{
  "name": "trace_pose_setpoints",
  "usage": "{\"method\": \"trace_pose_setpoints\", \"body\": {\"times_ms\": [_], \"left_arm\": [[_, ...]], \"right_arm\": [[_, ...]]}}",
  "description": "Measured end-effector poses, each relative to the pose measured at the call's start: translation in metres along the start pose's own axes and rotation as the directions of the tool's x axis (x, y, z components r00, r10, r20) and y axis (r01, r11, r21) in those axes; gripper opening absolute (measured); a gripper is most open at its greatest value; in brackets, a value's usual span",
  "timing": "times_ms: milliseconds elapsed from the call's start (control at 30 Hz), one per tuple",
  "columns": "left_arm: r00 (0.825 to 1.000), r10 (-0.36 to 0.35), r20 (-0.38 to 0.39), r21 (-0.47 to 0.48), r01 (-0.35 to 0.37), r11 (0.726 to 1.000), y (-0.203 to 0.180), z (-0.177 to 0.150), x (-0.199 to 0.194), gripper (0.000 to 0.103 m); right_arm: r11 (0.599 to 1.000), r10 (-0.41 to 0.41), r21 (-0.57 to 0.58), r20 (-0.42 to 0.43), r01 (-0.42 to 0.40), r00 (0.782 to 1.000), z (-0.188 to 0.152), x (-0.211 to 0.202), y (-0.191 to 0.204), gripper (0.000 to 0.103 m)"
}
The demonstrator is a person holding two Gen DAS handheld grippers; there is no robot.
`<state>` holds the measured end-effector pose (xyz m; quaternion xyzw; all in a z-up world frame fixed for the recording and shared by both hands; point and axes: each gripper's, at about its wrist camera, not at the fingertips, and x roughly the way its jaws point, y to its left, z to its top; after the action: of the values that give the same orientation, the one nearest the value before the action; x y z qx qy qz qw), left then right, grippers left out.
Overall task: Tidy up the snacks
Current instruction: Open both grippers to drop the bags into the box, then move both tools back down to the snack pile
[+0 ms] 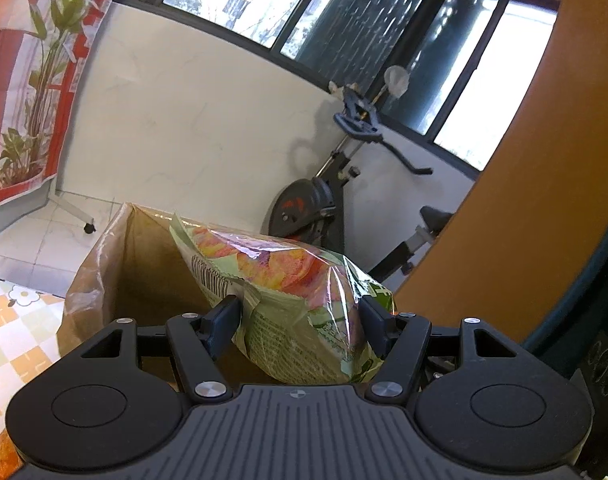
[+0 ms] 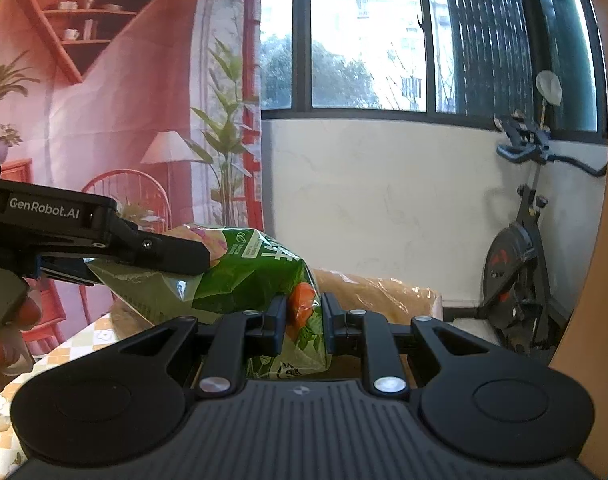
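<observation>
A green snack bag [image 1: 288, 292] printed with orange and pink pieces hangs in the air, held from two sides. My left gripper [image 1: 300, 320] is shut on the bag's wide end, its jaws about half apart around it. My right gripper [image 2: 303, 320] is shut on a narrow edge of the same snack bag [image 2: 244, 276]. In the right wrist view the left gripper's upper finger [image 2: 172, 254] reaches in from the left onto the bag. An open brown cardboard box [image 1: 120, 264] lined with clear plastic stands just behind and below the bag, and the box [image 2: 380, 292] shows to the right in the right wrist view.
A checked tablecloth [image 1: 12, 332] covers the table at the left. An exercise bike [image 2: 516, 264] stands by the white wall under the windows. A red printed backdrop [image 2: 104, 120] hangs at the left. A person's hand [image 2: 8, 320] holds the left gripper. An orange panel [image 1: 544, 200] rises at the right.
</observation>
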<state>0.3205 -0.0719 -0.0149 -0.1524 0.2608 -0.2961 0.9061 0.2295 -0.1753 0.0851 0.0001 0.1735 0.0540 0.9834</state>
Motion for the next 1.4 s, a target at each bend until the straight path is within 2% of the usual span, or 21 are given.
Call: {"method": "trace_pose_setpoints", "body": {"times_ms": [200,300,400,500,600,667,833,1000,1100,1400], "left_arm": [[0.997,0.055,-0.060,0.041,-0.053,0.998,0.010,0.001,0.017,0.069],[0.995,0.077,-0.069,0.047,-0.074,0.996,0.017,0.003,0.014,0.076],[0.993,0.091,-0.070,0.045,-0.088,0.995,0.021,0.006,0.007,0.078],[0.992,0.107,-0.062,0.044,-0.104,0.994,0.024,0.007,-0.008,0.080],[0.990,0.135,-0.036,0.044,-0.134,0.990,0.026,0.006,-0.030,0.088],[0.986,0.166,-0.017,0.046,-0.165,0.985,0.026,0.004,-0.046,0.091],[0.960,0.277,0.029,0.099,-0.279,0.955,0.021,-0.005,-0.088,0.092],[0.915,0.396,0.077,0.185,-0.403,0.896,0.013,-0.021,-0.128,0.095],[0.895,0.435,0.096,0.193,-0.446,0.874,0.014,-0.032,-0.145,0.097],[0.845,0.533,0.039,0.195,-0.530,0.826,0.033,-0.079,-0.166,0.097]], "right_arm": [[0.999,-0.015,0.038,-0.066,0.018,0.998,-0.006,0.031,-0.011,0.020],[0.998,-0.018,0.063,-0.102,0.025,0.995,-0.012,0.040,-0.014,0.021],[0.996,-0.030,0.083,-0.121,0.040,0.992,-0.015,0.042,-0.016,0.021],[0.993,-0.028,0.107,-0.117,0.041,0.993,-0.014,0.035,-0.016,0.027],[0.993,-0.037,0.110,-0.096,0.048,0.995,-0.012,0.020,-0.012,0.039],[0.993,-0.038,0.106,-0.084,0.047,0.996,-0.011,0.008,-0.006,0.052],[0.994,-0.029,0.102,-0.051,0.034,0.998,-0.017,-0.023,0.010,0.082],[0.992,-0.008,0.125,-0.051,0.014,0.999,-0.031,-0.050,0.022,0.091],[0.992,-0.017,0.124,-0.044,0.023,0.999,-0.042,-0.066,0.030,0.098],[0.987,0.003,0.159,-0.090,0.011,0.996,-0.082,-0.086,0.036,0.102]]}}
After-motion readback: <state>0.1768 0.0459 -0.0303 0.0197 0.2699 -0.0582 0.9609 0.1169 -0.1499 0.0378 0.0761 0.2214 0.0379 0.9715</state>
